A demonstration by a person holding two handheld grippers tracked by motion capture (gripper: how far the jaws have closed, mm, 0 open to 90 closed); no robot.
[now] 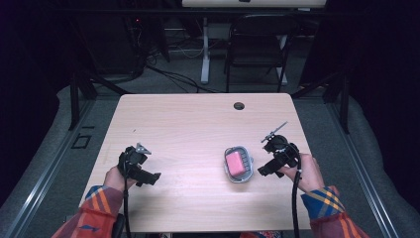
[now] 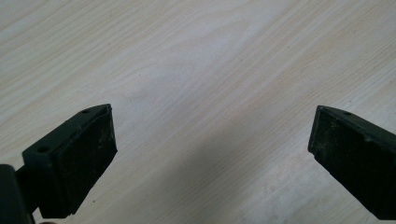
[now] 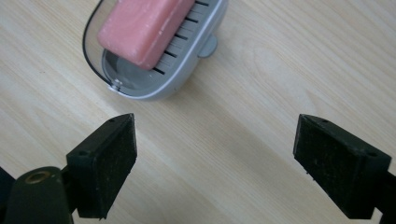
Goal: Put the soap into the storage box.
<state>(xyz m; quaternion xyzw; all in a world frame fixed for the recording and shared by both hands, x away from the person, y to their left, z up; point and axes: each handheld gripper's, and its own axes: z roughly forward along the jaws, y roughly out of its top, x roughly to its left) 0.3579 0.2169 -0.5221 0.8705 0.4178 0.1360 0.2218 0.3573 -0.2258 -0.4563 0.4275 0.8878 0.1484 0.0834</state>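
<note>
Right hand-held gripper (image 3: 215, 158), jaws spread, sits just beside soap dish (image 3: 187, 60) holding apparently pink soap (image 3: 140, 25); left hand-held gripper (image 2: 212, 154) likewise released.

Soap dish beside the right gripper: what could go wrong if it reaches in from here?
1. The pink soap bar lies loose on the slatted grey soap dish; a push could slide it out.
2. The right gripper is open, its jaws off to one side of the dish, so closing now would likely grasp nothing.
3. The dish sits free on the table and may skid when touched.
</note>
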